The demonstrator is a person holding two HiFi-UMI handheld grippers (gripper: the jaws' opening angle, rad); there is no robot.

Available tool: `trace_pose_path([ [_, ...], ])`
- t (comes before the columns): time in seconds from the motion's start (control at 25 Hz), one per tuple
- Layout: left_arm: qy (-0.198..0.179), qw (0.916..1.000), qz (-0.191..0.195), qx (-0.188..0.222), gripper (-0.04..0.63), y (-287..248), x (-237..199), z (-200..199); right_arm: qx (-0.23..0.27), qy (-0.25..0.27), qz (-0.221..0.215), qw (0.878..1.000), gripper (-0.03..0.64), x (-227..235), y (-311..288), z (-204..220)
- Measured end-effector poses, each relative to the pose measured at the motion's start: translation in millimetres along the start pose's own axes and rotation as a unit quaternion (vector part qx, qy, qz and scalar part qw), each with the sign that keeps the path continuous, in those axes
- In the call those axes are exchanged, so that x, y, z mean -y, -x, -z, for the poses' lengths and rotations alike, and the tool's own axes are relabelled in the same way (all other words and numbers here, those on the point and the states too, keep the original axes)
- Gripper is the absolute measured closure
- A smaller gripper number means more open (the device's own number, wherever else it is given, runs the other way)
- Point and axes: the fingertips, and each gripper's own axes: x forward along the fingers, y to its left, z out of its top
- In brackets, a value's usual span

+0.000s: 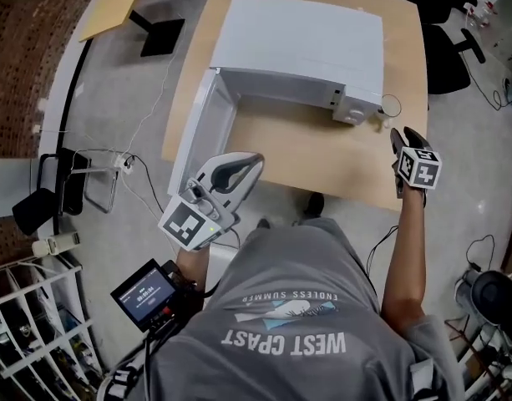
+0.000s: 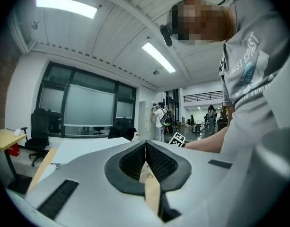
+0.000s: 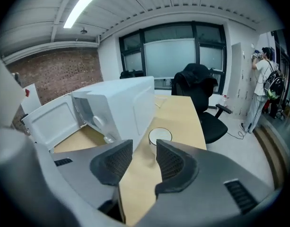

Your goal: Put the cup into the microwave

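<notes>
the microwave (image 1: 297, 44) stands on the bench (image 1: 322, 157) with its door (image 1: 201, 132) swung wide open to the left. the cup (image 1: 390, 105) stands upright on the bench just beside the microwave's right front corner, outside it. the right hand-held gripper (image 1: 404, 138) hovers over the bench's right edge, pointing at the cup and close to it. in the right gripper view this hand-held gripper (image 3: 145, 145) has its jaws apart and empty, and the cup (image 3: 160, 136) shows just beyond the gap, next to the microwave (image 3: 121, 108). the left hand-held gripper (image 1: 251, 164) hangs off the bench's front, near the open door. its jaws (image 2: 145, 143) are pressed together with nothing between them.
</notes>
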Motion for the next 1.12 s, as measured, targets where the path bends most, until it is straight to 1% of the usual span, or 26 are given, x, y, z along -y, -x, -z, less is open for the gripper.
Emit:
trace_pose_path([
  [0.04,-0.001,0.9998,-0.013,-0.018,0.575,-8.4,0.9,4.8,-0.015,-0.005,-0.010,1.000,0.471,11.7,-17.4,6.0],
  [0.12,-0.006,0.9987,-0.021,-0.047,0.575,-36.6,-1.4,5.0,-0.041,-0.016,-0.015,0.999,0.466,51.0,-42.5,5.2],
  [0.16,-0.002,0.9985,-0.020,-0.051,0.575,-49.5,-5.9,-1.5,-0.052,-0.020,-0.006,0.998,0.463,70.4,-48.4,-1.4],
  [0.2,0.006,0.9986,-0.018,-0.049,0.574,-56.5,-11.8,-9.9,-0.063,-0.024,0.006,0.998,0.462,80.4,-51.7,-6.9],
  [0.24,0.015,0.9987,-0.019,-0.046,0.575,-54.5,-17.3,-16.4,-0.074,-0.028,0.014,0.997,0.456,77.5,-55.7,-5.6],
  [0.32,0.028,0.9985,-0.025,-0.041,0.575,-24.7,-25.2,-19.4,-0.097,-0.037,0.013,0.995,0.439,44.3,-67.0,12.3],
  [0.44,0.029,0.9988,-0.028,-0.027,0.575,21.2,-32.0,-16.2,-0.118,-0.033,0.011,0.992,0.433,-1.2,-78.3,32.2],
  [0.56,0.024,0.9990,-0.031,-0.021,0.575,31.0,-30.4,-1.3,-0.132,-0.024,0.009,0.991,0.433,-15.2,-101.0,52.8],
  [0.64,0.024,0.9989,-0.032,-0.024,0.575,26.8,-29.9,3.1,-0.142,-0.021,0.015,0.990,0.433,-12.3,-112.7,61.0],
  [0.8,0.027,0.9986,-0.038,-0.025,0.575,18.4,-34.4,-3.2,-0.137,-0.013,0.034,0.990,0.440,-2.9,-121.9,48.7],
  [0.92,0.025,0.9987,-0.035,-0.026,0.575,13.0,-34.3,-6.5,-0.123,-0.017,0.037,0.992,0.493,1.8,-123.1,41.7],
  [0.96,0.023,0.9989,-0.031,-0.026,0.575,11.3,-32.8,-6.1,-0.118,-0.019,0.039,0.992,0.534,4.2,-121.8,42.6],
  [1.12,0.021,0.9996,-0.017,-0.011,0.575,11.9,-24.5,4.2,-0.095,-0.027,0.041,0.994,0.546,11.6,-117.6,54.4],
])
